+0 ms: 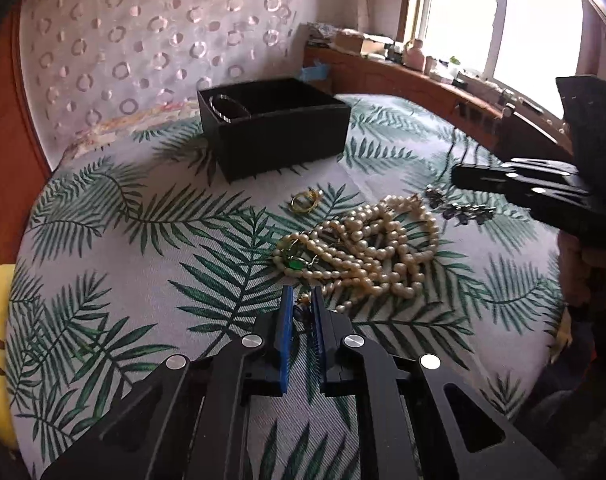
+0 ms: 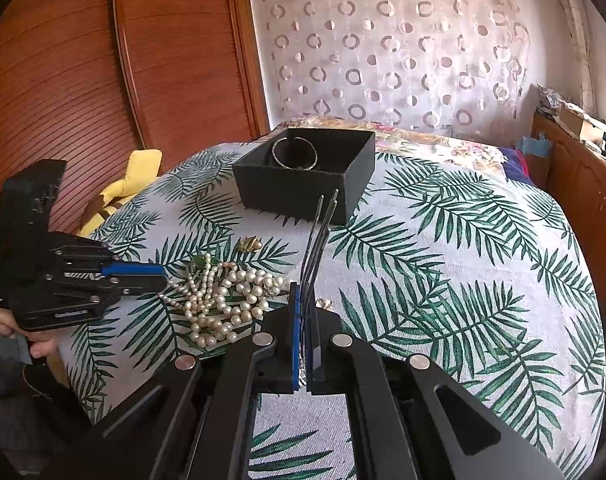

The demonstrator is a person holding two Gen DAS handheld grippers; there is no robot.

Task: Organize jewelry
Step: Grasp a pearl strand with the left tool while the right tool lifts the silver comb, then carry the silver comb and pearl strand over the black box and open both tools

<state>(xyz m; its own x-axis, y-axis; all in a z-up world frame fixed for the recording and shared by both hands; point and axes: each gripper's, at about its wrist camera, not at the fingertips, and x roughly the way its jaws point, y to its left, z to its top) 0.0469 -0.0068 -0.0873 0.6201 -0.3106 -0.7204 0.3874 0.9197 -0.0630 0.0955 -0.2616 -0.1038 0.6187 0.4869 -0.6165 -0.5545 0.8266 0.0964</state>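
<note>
Where it stands open, black box (image 2: 303, 184) holds bangle (image 2: 295, 154).

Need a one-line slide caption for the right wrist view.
Right gripper shut on thin wires, pearl necklaces beside it, black box ahead.

Glossy pearl necklace (image 1: 375, 248), matt black box (image 1: 275, 128)

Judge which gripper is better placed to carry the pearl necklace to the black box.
Left, probably. The left gripper is closed at the pearl necklace's near end, seemingly pinching it; the right gripper is already shut on thin dark rods.
</note>
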